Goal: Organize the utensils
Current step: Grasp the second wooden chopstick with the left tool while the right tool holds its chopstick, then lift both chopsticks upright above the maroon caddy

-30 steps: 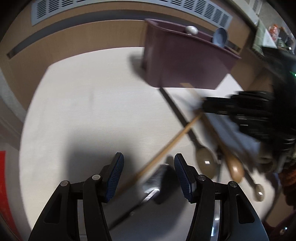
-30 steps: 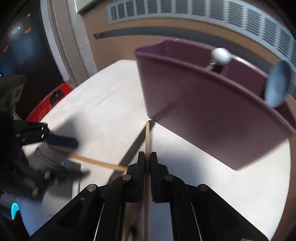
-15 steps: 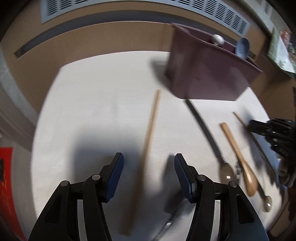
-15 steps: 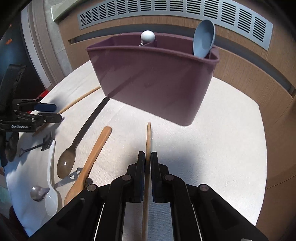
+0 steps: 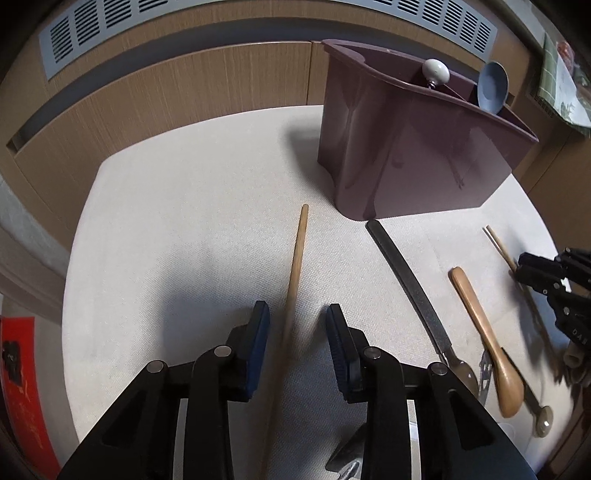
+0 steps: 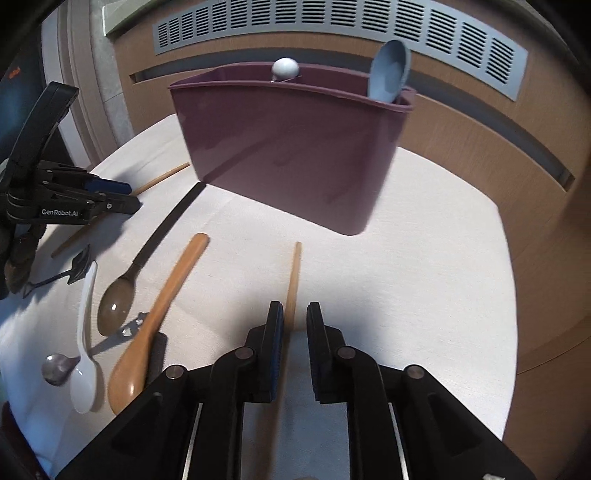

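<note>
Left fingers: wide open, nothing held, straddling a chopstick lying flat on the bench; pads clear of it on both sides.
Right fingers: part open, gap narrow, second chopstick running between the pads; contact with either pad not possible to tell.
Handling: thin wooden sticks, probably light and stiff, likely to roll or pivot if pinched off-centre; best taken near the middle, pads square across the shaft.
Caddy: purple, upright at the far side of the bench, just beyond both stick tips; blue spoon and a white-knobbed utensil standing in it.
Loose pieces: black-handled spoon, wooden spoon and white spoon lying between the two grippers, near one another.
Surface: pale cloth-like bench top, matte, probably enough grip to stop sliding.
Room: wood-panelled wall with a grey vent grille behind the bench.
</note>
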The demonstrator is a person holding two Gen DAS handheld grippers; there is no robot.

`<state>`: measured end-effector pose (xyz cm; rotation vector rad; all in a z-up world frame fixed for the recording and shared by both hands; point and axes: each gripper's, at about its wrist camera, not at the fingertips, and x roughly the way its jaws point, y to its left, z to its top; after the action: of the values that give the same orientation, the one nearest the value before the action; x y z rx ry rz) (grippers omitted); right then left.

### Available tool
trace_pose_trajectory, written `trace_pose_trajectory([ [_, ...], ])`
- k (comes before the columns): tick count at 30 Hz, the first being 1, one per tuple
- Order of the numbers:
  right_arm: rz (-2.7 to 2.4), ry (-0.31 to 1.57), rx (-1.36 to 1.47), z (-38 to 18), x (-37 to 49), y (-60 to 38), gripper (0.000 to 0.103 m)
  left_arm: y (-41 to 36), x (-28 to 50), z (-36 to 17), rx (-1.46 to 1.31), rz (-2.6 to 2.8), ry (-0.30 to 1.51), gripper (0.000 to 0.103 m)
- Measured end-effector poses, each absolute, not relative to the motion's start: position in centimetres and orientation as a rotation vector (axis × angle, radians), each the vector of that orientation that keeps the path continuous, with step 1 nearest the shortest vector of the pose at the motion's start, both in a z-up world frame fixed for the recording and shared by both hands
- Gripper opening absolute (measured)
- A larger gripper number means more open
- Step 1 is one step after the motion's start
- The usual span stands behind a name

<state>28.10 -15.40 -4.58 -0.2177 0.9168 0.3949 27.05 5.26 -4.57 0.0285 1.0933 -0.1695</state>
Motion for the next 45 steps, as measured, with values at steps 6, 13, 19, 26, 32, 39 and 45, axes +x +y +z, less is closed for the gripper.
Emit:
trace_pose_trajectory([
  [6, 0.405, 0.915, -0.182, -4.4, 27.7, -16.1, 0.014, 4.1, 27.9, -5.3, 0.091, -0.166, 1.022, 0.018],
  [13, 0.413, 0.969, -0.102, -4.6, 27.9, -16.9, 0.014, 3.2, 26.7, -3.8, -0.006, -0.194, 0.954, 0.006],
  [19, 0.389, 0.983, -0.13, -5.0, 28.8, -15.9, 0.015, 4.8, 23.8, 0.4, -0.121, -0.212, 0.832, 0.006],
  [26, 0.373, 0.958, -0.149, -4.7, 28.9, -15.0, 0.005, 5.1, 22.0, 3.1, -0.149, -0.216, 0.752, 0.006],
  [32, 0.362, 0.867, -0.061, -1.6, 26.7, -16.8, 0.005, 4.6, 19.7, 5.1, -0.165, -0.234, 0.692, 0.006],
  [39, 0.342, 0.733, -0.031, 3.0, 23.5, -18.2, 0.005, 3.4, 16.3, 8.5, -0.18, -0.266, 0.588, 0.006],
  [45, 0.337, 0.594, -0.029, 7.2, 20.3, -17.9, 0.005, 3.3, 15.4, 10.9, -0.245, -0.269, 0.556, 0.006],
])
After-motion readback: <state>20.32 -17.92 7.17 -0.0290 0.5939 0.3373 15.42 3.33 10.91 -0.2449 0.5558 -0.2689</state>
